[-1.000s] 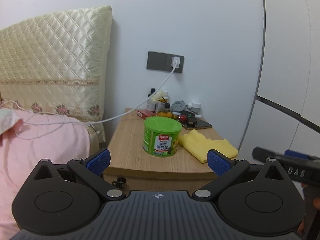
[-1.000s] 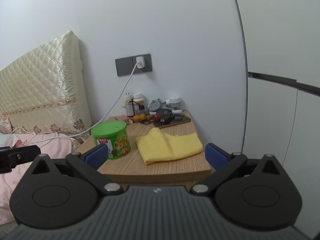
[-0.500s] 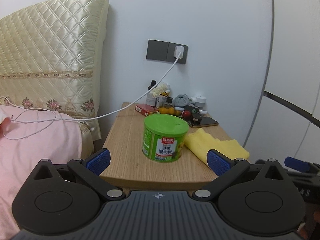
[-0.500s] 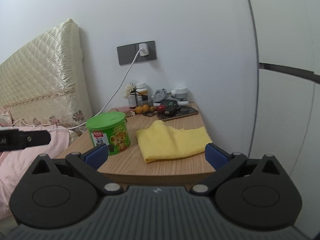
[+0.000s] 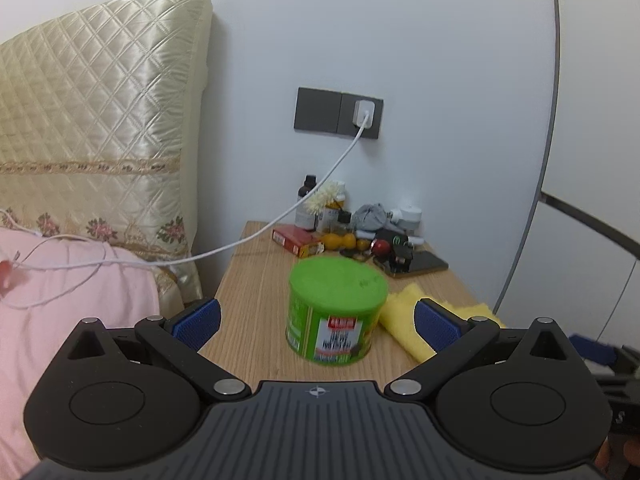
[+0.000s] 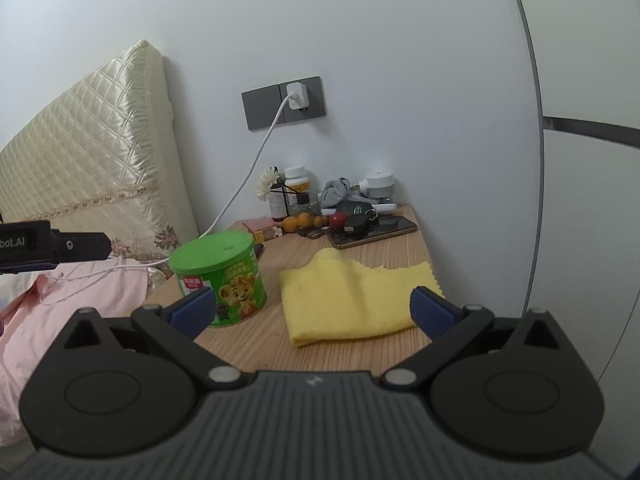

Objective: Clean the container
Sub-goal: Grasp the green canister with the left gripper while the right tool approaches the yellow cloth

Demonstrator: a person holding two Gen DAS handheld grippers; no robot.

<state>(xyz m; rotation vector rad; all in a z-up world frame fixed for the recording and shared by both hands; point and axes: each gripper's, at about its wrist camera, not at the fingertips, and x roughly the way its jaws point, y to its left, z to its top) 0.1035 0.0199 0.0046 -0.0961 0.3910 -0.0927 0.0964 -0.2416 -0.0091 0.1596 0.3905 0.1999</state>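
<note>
Here your green container (image 5: 336, 312) stands upright, lid on, near the nightstand's (image 5: 256, 280) front edge, the yellow cloth (image 6: 352, 300) just beside it. Both the left gripper (image 5: 316, 318) and the right gripper (image 6: 310, 306) gape empty. It's probably light and slick; clamp its wall mid-height, gently.

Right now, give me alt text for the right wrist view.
An open tool points at a wooden nightstand holding a green can beside a folded yellow cloth; clutter lines the wall behind.
</note>
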